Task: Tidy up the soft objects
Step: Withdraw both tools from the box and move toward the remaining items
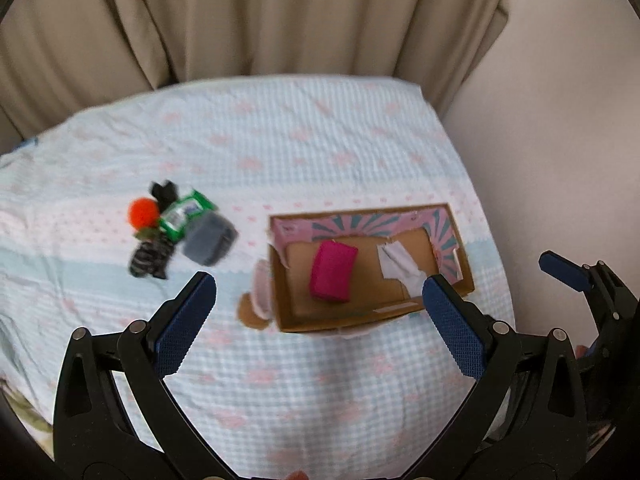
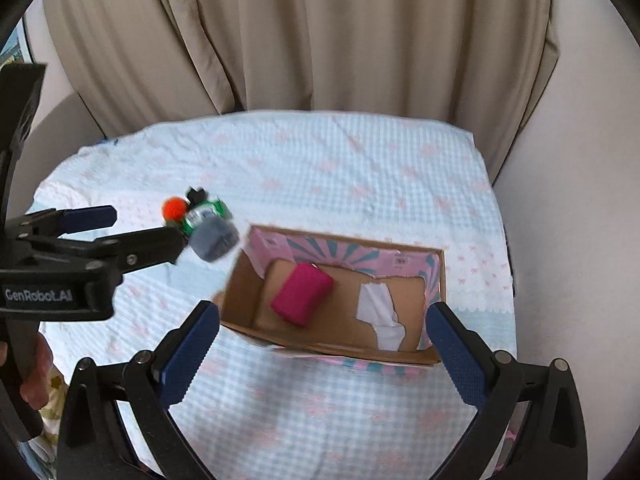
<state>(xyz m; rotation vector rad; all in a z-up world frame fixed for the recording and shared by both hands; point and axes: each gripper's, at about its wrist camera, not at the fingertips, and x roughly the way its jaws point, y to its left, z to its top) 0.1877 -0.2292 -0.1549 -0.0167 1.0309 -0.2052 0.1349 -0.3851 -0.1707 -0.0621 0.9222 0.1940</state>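
An open cardboard box (image 1: pixel 452 232) (image 2: pixel 438 276) lies on the bed with a magenta folded cloth (image 1: pixel 333 271) (image 2: pixel 302 293) and a white cloth (image 1: pixel 400 266) (image 2: pixel 380 316) inside. Left of the box sits a small pile: an orange pompom (image 1: pixel 143 212) (image 2: pixel 175 208), a green packet (image 1: pixel 185 213) (image 2: pixel 204 212), a grey soft block (image 1: pixel 210 240) (image 2: pixel 214 238), a striped dark piece (image 1: pixel 150 260) and a black piece (image 1: pixel 163 191). My left gripper (image 1: pixel 320 320) is open and empty, above the bed in front of the box. My right gripper (image 2: pixel 322 354) is open and empty, at the box's near edge.
The bed carries a light blue checked sheet with pink bows (image 1: pixel 300 152) (image 2: pixel 340 160). Beige curtains (image 1: pixel 280 12) (image 2: pixel 340 32) hang behind it and a pale wall (image 1: pixel 560 140) stands to the right. The left gripper's body (image 2: pixel 60 264) fills the left of the right wrist view.
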